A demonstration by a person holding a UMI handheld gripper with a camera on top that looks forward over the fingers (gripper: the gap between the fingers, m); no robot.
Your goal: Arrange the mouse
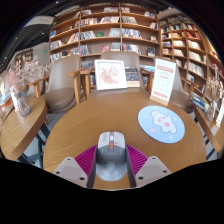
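Your claw (111, 166) is clenched on the mouse (111, 155): the grey mouse sits between the two fingers, and the pink pads (87, 158) press against its flanks on both sides, with no gap showing at either side. The mouse points straight ahead along the fingers, its wheel facing away from you, and its rear end is tucked down between the finger bases. You have it over the near part of a round wooden table (90, 120); whether it rests on the wood or is lifted just clear of it cannot be told. Ahead of the fingers and off to the right lies a round light-blue mouse mat (161, 124) with small printed figures, flat on the tabletop and apart from the mouse. Beyond the table, straight ahead, a picture board (110, 74) stands upright on a desk, and to the right of it a tall sign (164, 80) leans upright. A light chair (62, 80) stands ahead to the left, and further left a vase with branches (22, 88) stands on another wooden surface. Bookshelves (110, 25) full of books fill the wall far beyond everything.
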